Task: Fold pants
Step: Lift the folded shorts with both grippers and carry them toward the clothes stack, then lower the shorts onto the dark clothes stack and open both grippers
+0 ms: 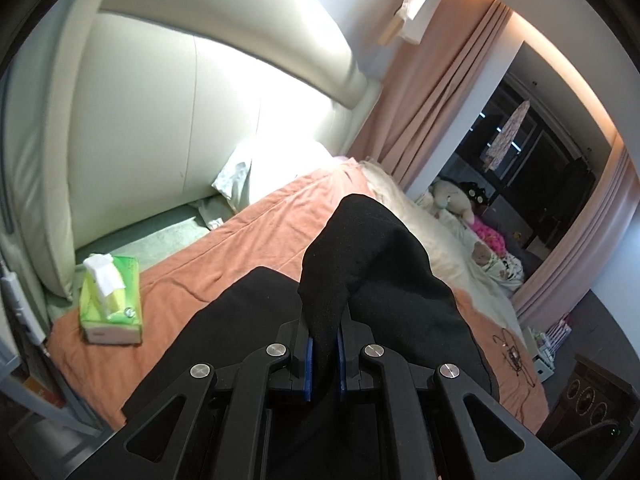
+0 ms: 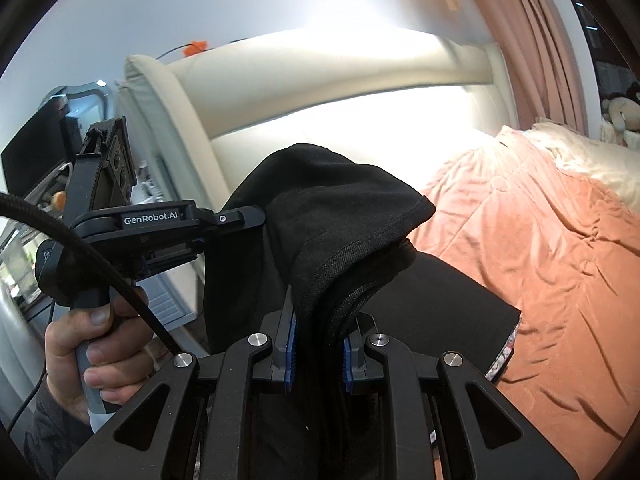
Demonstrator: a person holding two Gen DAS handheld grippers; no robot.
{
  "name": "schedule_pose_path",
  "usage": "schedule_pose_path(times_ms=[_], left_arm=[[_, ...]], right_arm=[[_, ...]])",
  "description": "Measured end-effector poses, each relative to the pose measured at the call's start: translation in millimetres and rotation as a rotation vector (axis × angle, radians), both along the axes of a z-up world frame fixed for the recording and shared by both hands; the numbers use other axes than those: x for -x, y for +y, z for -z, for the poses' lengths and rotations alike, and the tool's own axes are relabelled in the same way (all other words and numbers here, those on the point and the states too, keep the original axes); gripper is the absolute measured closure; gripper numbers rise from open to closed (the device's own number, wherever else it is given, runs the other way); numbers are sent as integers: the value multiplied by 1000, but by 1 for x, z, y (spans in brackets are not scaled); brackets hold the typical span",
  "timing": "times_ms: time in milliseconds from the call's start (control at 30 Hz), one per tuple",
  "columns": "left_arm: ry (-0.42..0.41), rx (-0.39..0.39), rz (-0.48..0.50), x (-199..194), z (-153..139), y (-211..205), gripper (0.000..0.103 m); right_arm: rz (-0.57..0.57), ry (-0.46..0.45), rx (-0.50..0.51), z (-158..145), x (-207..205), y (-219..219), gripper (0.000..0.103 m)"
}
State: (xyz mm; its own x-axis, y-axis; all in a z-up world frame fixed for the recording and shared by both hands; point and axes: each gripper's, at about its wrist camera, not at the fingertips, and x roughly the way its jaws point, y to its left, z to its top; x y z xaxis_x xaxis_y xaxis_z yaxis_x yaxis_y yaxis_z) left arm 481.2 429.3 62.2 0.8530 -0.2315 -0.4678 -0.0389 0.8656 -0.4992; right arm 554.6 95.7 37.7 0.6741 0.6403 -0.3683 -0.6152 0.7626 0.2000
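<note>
The black pants (image 1: pixel 372 264) lie partly on the orange bedspread (image 1: pixel 256 236), with one end lifted above the bed. My left gripper (image 1: pixel 325 334) is shut on a bunched fold of the black cloth between its blue pads. My right gripper (image 2: pixel 320 340) is shut on a thicker, layered fold of the same pants (image 2: pixel 344 216), hem seams showing. In the right wrist view the left gripper (image 2: pixel 256 216), held by a hand (image 2: pixel 96 344), grips the cloth's left edge, level with the lifted fold.
A green tissue box (image 1: pixel 112 300) stands on the bed's left side near the cream padded headboard (image 1: pixel 180 120). A white pillow (image 1: pixel 256 172) lies at the head. Stuffed toys (image 1: pixel 460 200) and a cream blanket (image 1: pixel 452 248) are on the far side. A cable (image 1: pixel 512 348) lies on the bedspread.
</note>
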Motion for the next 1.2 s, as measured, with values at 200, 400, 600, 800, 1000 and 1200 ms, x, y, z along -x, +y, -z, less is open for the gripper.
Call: schedule_pose_path(times_ms=[200, 400, 600, 800, 1000, 1200], left_arm=[[48, -40, 17, -49, 23, -9, 94], [100, -96, 36, -91, 46, -21, 92], [218, -142, -42, -100, 78, -8, 52], [230, -175, -63, -70, 78, 11, 52], [212, -180, -70, -39, 80, 21, 52], [216, -212, -86, -9, 89, 21, 51]], right_arm=[[46, 25, 4, 16, -32, 2, 89], [116, 29, 33, 26, -63, 11, 87], [233, 192, 50, 53, -100, -10, 46], [209, 180, 25, 54, -95, -34, 46], [119, 136, 37, 42, -80, -19, 58], [3, 104, 83, 28, -68, 22, 72]])
